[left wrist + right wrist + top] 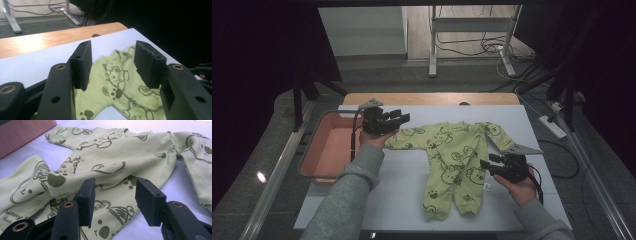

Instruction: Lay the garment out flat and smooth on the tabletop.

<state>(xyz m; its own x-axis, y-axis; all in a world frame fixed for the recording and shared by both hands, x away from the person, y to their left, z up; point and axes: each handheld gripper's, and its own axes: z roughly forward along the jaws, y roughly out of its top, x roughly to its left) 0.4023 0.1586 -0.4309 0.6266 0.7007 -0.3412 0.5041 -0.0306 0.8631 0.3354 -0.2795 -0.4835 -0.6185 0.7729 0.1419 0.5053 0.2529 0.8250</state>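
Jaws apart, beside romper [457,160] edges

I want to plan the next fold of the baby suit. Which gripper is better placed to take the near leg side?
Probably the right gripper: it sits open beside the legs of the baby suit, jaws toward the cloth. The left gripper, also open, is up by the far sleeve.

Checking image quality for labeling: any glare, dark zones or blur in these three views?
High view: dim, black at both sides, a small glare spot on the left rail. Left gripper view: bright sheen on the bare wood, upper right black, near jaws soft. Right gripper view: evenly lit, romper print sharp, jaw bases blurred.
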